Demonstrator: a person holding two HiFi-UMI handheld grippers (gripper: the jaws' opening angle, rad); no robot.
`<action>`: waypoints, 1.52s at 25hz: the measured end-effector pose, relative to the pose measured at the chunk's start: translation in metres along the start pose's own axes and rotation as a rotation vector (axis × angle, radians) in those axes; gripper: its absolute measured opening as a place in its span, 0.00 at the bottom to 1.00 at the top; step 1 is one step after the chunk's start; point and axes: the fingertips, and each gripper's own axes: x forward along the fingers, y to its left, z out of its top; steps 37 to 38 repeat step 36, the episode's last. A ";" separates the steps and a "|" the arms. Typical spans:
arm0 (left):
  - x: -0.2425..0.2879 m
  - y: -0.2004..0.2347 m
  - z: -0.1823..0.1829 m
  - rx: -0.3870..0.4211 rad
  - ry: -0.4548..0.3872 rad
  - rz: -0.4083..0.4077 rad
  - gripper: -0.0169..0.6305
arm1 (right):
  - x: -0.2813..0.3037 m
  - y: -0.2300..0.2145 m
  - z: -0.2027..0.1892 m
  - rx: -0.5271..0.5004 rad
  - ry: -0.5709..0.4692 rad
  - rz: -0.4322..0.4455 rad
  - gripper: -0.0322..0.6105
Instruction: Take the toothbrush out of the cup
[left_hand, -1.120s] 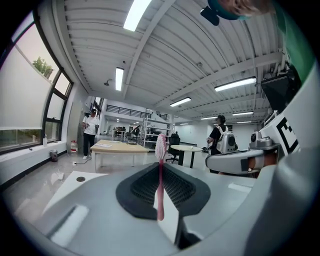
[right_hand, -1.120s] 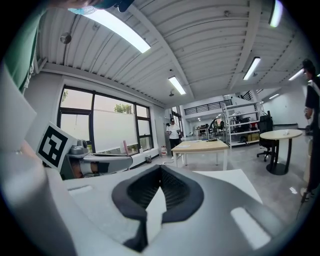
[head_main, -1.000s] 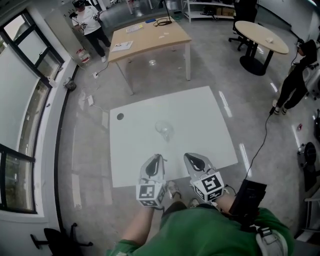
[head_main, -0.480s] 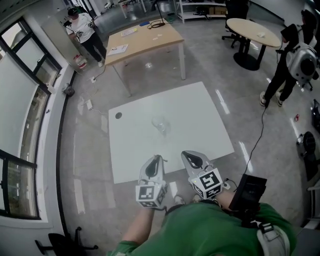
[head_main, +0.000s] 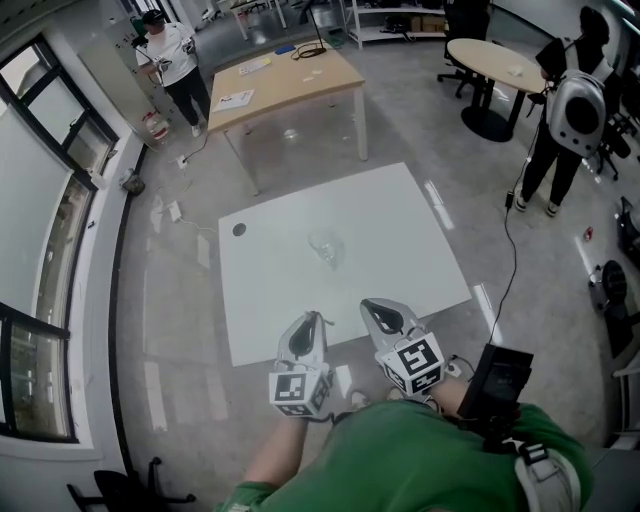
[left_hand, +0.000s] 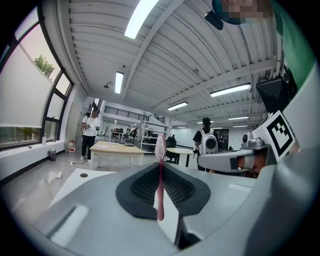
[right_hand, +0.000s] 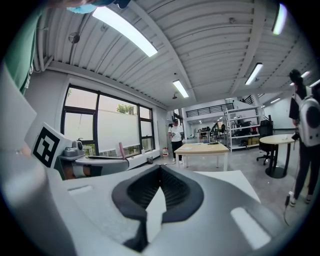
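The left gripper (head_main: 308, 322) pinches the pink toothbrush (left_hand: 160, 172) low on its handle. The brush stands upright between the pads, bristles up, by the near edge of the white table (head_main: 410, 240). The clear cup (head_main: 325, 247) sits farther out near the table's middle, well apart from both grippers. It's faint in the head view but looks empty. The right gripper (head_main: 386, 316), just right of the left, has its jaws pressed together on nothing. The taking-out step seems done — what's left probably calls for a steady pinch and somewhere to lay the brush.
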 end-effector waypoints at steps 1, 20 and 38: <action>-0.001 0.000 0.000 0.000 -0.002 0.001 0.06 | 0.000 0.000 0.001 -0.001 -0.001 0.001 0.05; -0.002 -0.003 0.002 -0.008 -0.004 -0.008 0.06 | 0.000 0.000 0.000 -0.002 -0.005 -0.008 0.05; -0.007 -0.013 0.007 -0.005 -0.001 -0.020 0.06 | -0.008 0.003 0.005 -0.025 -0.002 -0.006 0.05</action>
